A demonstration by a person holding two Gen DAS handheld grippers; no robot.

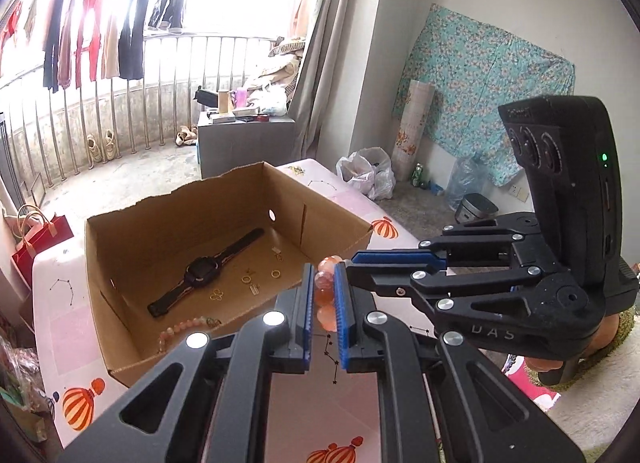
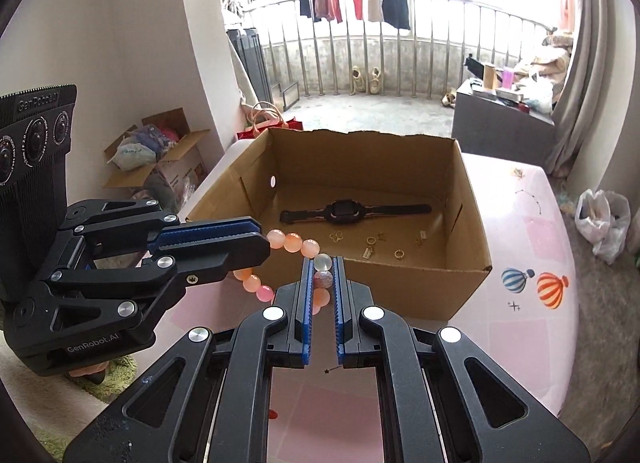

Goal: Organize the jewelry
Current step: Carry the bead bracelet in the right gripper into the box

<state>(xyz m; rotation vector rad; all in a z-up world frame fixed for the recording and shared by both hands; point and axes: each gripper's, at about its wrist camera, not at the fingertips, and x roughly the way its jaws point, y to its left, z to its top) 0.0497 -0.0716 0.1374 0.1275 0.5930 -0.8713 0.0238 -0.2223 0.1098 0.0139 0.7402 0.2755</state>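
Observation:
A bracelet of orange and pink beads (image 1: 325, 283) (image 2: 294, 241) hangs between both grippers, above the pink tablecloth and just in front of the cardboard box (image 1: 180, 193) (image 2: 360, 167). My left gripper (image 1: 323, 268) (image 2: 265, 242) is shut on one side of it. My right gripper (image 2: 323, 265) (image 1: 353, 263) is shut on the other side, a clear bead at its tips. In the box lie a black watch (image 1: 200, 273) (image 2: 346, 212), small gold rings and earrings (image 1: 246, 278) (image 2: 371, 241), and a second bead bracelet (image 1: 180, 329) by the near wall.
The box stands on a table with a pink balloon-print cloth (image 1: 68, 319) (image 2: 532, 231). A red gift bag (image 1: 40, 235) sits off one side, a white plastic bag (image 2: 600, 219) on the floor off the other. An open carton (image 2: 156, 155) stands by the wall.

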